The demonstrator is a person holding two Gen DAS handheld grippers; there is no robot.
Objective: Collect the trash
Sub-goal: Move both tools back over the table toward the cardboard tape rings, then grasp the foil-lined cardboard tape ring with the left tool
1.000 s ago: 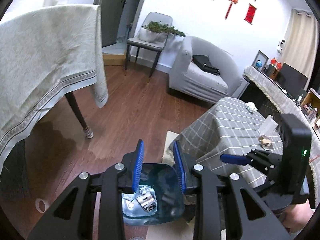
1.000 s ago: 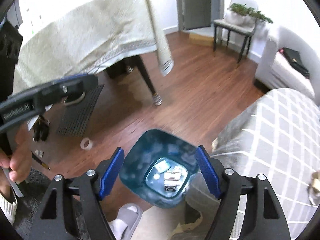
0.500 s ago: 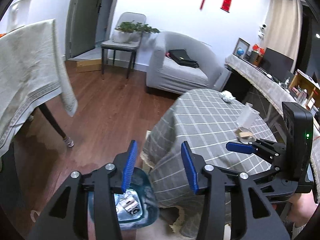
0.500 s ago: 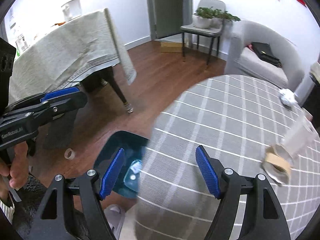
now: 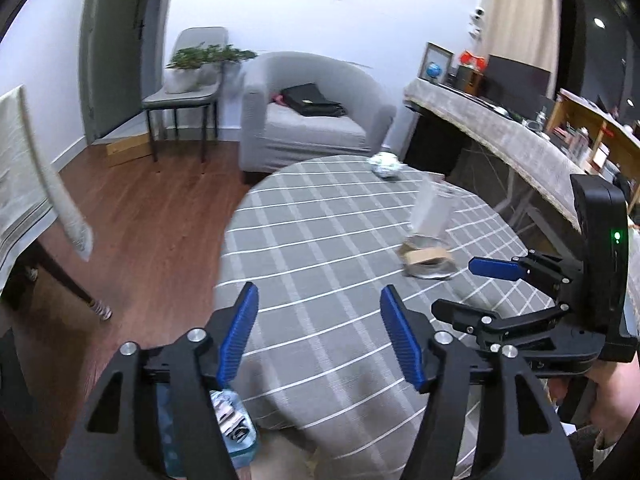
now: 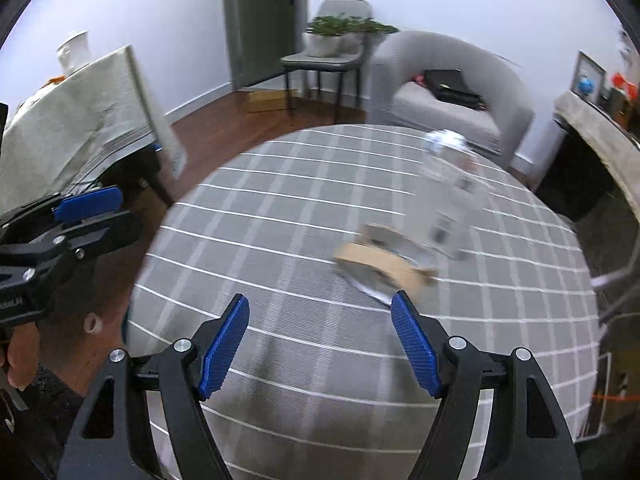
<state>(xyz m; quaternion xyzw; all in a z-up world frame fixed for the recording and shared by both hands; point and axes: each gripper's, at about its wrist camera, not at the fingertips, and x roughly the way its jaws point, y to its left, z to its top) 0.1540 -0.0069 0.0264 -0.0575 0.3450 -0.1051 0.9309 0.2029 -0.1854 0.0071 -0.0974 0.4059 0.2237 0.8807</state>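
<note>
A round table with a grey checked cloth (image 5: 328, 248) (image 6: 304, 240) carries trash: a brown tape roll on wrappers (image 5: 427, 261) (image 6: 380, 262), a clear plastic bag (image 5: 430, 210) (image 6: 448, 200) behind it, and a crumpled paper ball (image 5: 385, 164) (image 6: 446, 140) at the far edge. A blue bin (image 5: 236, 432) holding some trash stands on the floor at the left, mostly hidden by my left gripper. My left gripper (image 5: 320, 336) is open and empty over the table's near edge. My right gripper (image 6: 320, 344) is open and empty, just short of the tape roll.
A grey armchair (image 5: 312, 120) with a black bag stands behind the table. A chair with a plant (image 5: 188, 80) is by the door. A cloth-covered table (image 6: 80, 120) is at the left. A long counter (image 5: 500, 132) runs along the right. The floor is wood.
Both grippers have swung up and right from over the blue bin to over the checked table. The left gripper has opened wider. The trash on the table is now closer.
</note>
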